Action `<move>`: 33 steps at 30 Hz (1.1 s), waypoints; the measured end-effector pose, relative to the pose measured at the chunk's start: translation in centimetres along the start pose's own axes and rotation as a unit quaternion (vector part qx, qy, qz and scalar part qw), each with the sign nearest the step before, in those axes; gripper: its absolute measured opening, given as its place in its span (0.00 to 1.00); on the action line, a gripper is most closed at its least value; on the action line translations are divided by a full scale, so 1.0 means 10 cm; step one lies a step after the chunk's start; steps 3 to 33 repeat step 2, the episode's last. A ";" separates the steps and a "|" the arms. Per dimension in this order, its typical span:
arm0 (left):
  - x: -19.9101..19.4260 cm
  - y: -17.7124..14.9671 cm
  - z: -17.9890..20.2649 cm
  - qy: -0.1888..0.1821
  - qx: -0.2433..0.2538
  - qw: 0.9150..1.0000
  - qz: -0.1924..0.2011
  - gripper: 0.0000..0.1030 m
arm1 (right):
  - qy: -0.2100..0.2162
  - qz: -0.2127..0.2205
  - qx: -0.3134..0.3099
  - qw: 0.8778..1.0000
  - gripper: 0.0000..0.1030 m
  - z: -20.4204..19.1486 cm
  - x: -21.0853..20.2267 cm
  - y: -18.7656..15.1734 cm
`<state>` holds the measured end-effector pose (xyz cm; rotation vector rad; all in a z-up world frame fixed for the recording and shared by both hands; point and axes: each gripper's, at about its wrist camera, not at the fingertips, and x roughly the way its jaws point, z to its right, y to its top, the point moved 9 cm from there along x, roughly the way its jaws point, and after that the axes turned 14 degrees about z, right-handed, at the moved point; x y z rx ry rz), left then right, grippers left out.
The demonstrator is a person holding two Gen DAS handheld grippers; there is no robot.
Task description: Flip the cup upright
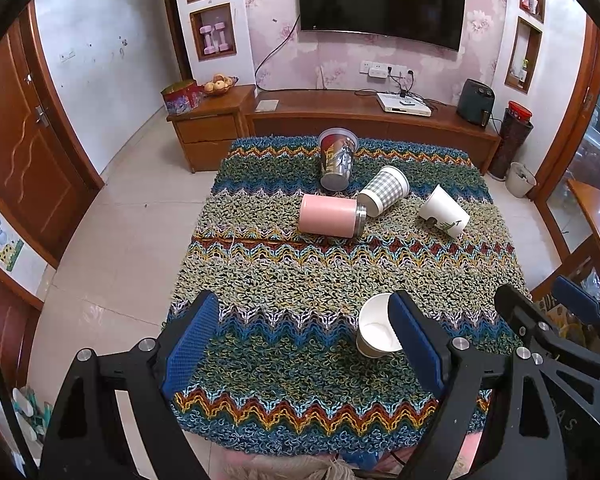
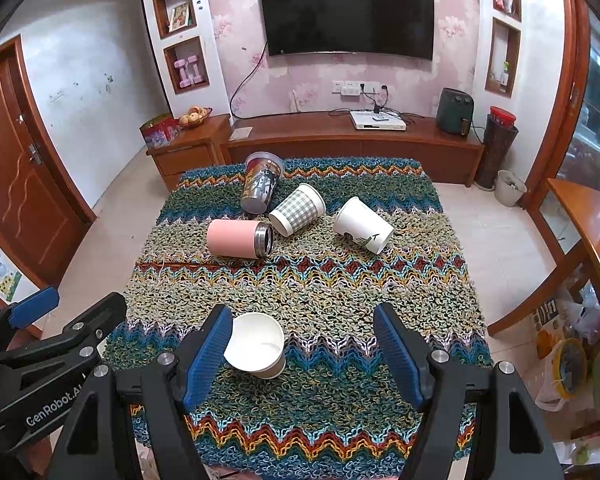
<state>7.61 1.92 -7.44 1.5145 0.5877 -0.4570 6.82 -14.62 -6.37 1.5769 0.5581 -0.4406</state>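
Crowding far mat [image 2: 300, 292], four cups lying, white cup [image 2: 256, 344] upright nearby

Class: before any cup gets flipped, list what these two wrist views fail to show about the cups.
- Near paper cup: right side hidden in the left wrist view by the left tool finger.
- Printed cup: design too small to read.
- Pink tumbler: inside not visible, mouth faces sideways.
- Right tool: only finger pads shown.

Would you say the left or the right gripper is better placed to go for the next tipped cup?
Probably left, narrowly. The pink cup lies nearly straight ahead of the open left gripper; the right gripper, also open, sees it off to its left.
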 end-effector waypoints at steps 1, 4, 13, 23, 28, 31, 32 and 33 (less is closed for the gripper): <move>0.00 0.00 0.00 -0.001 -0.001 1.000 0.001 0.86 | 0.000 0.000 0.001 1.000 0.71 0.00 0.00 0.00; 0.00 0.01 0.00 -0.001 -0.001 1.000 0.002 0.86 | -0.001 -0.001 0.001 1.000 0.71 0.00 0.00 0.00; 0.00 0.01 0.00 -0.001 -0.001 1.000 0.002 0.86 | -0.001 -0.001 0.001 1.000 0.71 0.00 0.00 0.00; 0.00 0.01 0.00 -0.001 -0.001 1.000 0.002 0.86 | -0.001 -0.001 0.001 1.000 0.71 0.00 0.00 0.00; 0.00 0.01 0.00 -0.001 -0.001 1.000 0.002 0.86 | -0.001 -0.001 0.001 1.000 0.71 0.00 0.00 0.00; 0.00 0.01 0.00 -0.001 -0.001 1.000 0.002 0.86 | -0.001 -0.001 0.001 1.000 0.71 0.00 0.00 0.00; 0.00 0.01 0.00 -0.001 -0.001 1.000 0.002 0.86 | -0.001 -0.001 0.001 1.000 0.71 0.00 0.00 0.00; 0.00 0.01 0.00 -0.001 -0.001 1.000 0.002 0.86 | -0.001 -0.001 0.001 1.000 0.71 0.00 0.00 0.00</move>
